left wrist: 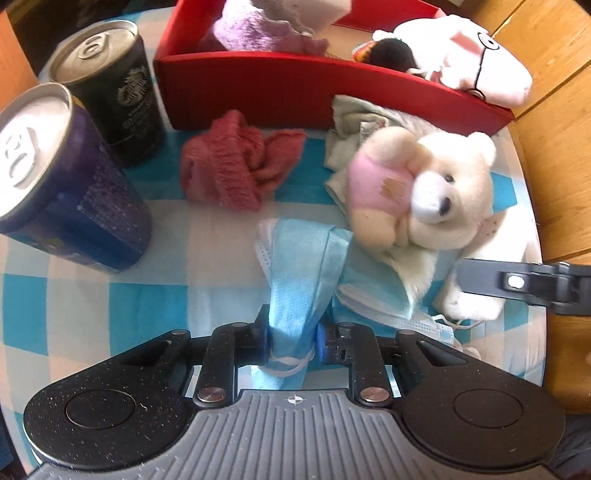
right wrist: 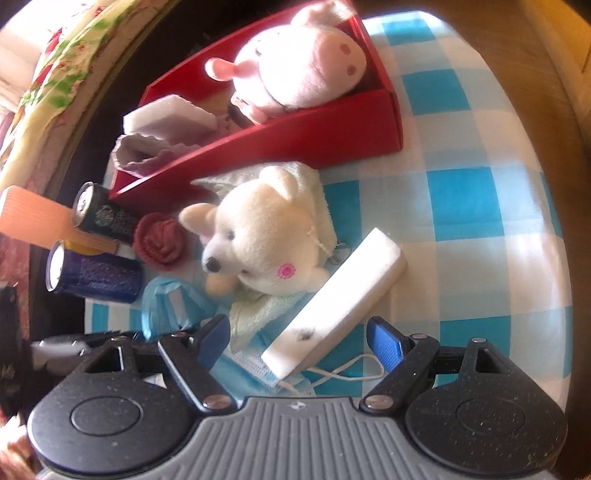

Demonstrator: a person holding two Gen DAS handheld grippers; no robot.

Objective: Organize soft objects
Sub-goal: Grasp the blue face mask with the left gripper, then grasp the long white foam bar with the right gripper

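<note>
My left gripper [left wrist: 291, 341] is shut on a blue face mask [left wrist: 306, 258], which hangs bunched between its fingers above the checked cloth. A cream teddy bear [left wrist: 421, 192] in a pink shirt lies on a pale green towel [left wrist: 354, 129] just right of the mask. A red knit cloth [left wrist: 229, 162] lies in front of the red box [left wrist: 258, 92]. My right gripper [right wrist: 299, 343] is open, its fingers either side of a white sponge block [right wrist: 340, 295] that rests on another blue mask [right wrist: 255, 369]. The bear [right wrist: 258, 236] lies beyond it.
Two drink cans [left wrist: 62, 177] stand at the left. The red box [right wrist: 295, 125] holds a pink plush pig [right wrist: 299, 62], a white sponge [right wrist: 166, 118] and a purple cloth [left wrist: 251, 29]. The round table's edge [left wrist: 528, 177] runs close at the right, with wooden floor beyond.
</note>
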